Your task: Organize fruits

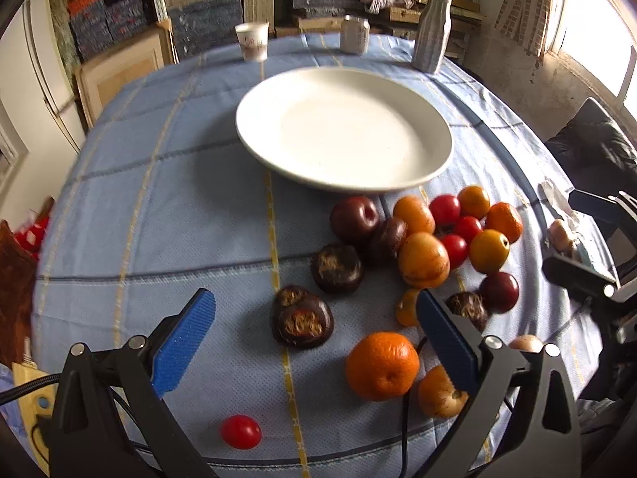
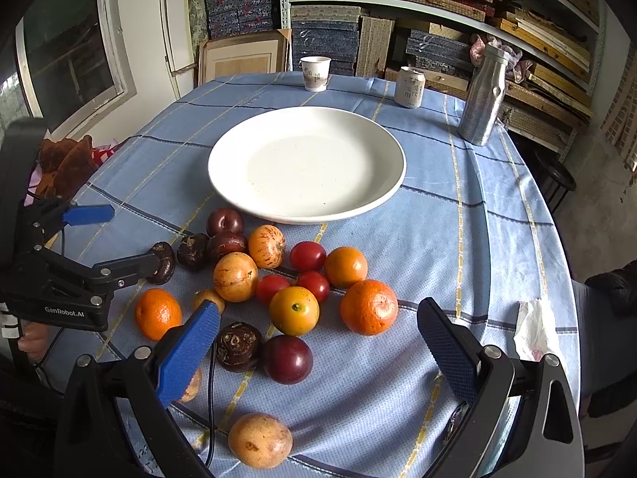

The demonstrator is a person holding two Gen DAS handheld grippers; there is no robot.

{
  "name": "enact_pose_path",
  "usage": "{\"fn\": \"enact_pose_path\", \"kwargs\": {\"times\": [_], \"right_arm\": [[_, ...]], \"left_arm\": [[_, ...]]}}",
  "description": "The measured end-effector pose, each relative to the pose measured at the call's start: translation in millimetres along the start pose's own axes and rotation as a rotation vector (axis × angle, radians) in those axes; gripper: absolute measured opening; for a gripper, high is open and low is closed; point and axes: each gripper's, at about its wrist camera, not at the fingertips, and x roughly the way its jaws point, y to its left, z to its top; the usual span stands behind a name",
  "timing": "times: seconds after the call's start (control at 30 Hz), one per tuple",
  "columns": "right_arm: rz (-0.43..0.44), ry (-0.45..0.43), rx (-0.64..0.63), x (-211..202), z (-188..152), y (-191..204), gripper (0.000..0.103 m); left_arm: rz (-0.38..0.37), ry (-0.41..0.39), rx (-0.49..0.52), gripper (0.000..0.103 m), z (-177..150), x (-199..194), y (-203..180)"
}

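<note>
Both grippers, left & right, fingers apart, holding nothing, above fruit pile. Far side: white plate, bare.

1. I see a white plate on the worktop's pale blue cloth, checked with navy and yellow lines.
2. Fruits: orange mandarin, red tomato, dark maroon plum.
3. My tool pads are blue.

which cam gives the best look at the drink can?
Right wrist view: the white aluminium drink can is sharp, its printed label showing, beside the silver bottle. Left wrist view shows the can blurred, label unreadable.
</note>
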Motion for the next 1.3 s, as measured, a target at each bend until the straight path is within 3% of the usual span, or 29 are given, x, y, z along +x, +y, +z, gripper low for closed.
{"fn": "enact_pose_path", "kwargs": {"times": [0.13,0.3,0.4,0.5,0.53,0.6,0.63,0.67,0.83,0.97,1.17,1.3], "right_arm": [[0.008,0.055,0.057,5.5,-11.6,-16.3,0.100],[0.021,0.032,0.106,-0.9,-20.8,-29.2,0.100],[0.019,0.032,0.106,-2.3,-24.0,-31.1,0.100],[0.005,0.028,0.105,-5.9,-27.6,-33.7,0.100],[0.001,0.024,0.110,-7.8,-29.0,-35.5,0.100],[-0.009,0.019,0.127,-11.9,-32.5,-40.7,0.100],[-0.012,0.019,0.133,-12.5,-33.4,-42.7,0.100],[-0.016,0.019,0.139,-13.3,-34.7,-44.5,0.100],[-0.039,0.015,0.161,-18.1,-39.5,-49.7,0.100],[-0.048,0.014,0.169,-20.0,-40.7,-51.2,0.100],[-0.056,0.011,0.170,-21.6,-40.8,-52.8,0.100],[-0.028,0.013,0.155,-18.8,-40.9,-53.2,0.098]], "left_arm": [[0.015,0.020,-0.085,0.099,-13.0,9.1,26.8],[-0.012,0.011,-0.140,0.099,-29.9,16.1,46.0],[0.015,0.022,-0.126,0.099,-27.8,23.9,42.6],[-0.009,0.031,-0.095,0.098,-22.4,34.1,35.6],[-0.002,0.036,-0.082,0.095,-20.7,37.3,32.0],[-0.029,0.050,-0.084,0.081,-16.4,43.3,30.1],[-0.049,0.065,-0.090,0.066,-14.8,46.9,31.2],[-0.053,0.065,-0.097,0.064,-13.0,48.5,32.5],[-0.046,0.048,-0.051,0.061,-13.2,47.3,30.7],[-0.066,0.038,-0.039,0.043,-16.8,44.0,32.8],[-0.059,0.043,-0.022,0.043,-22.7,39.0,46.0],[0.000,0.037,-0.089,0.042,-21.8,32.0,67.0]]}}
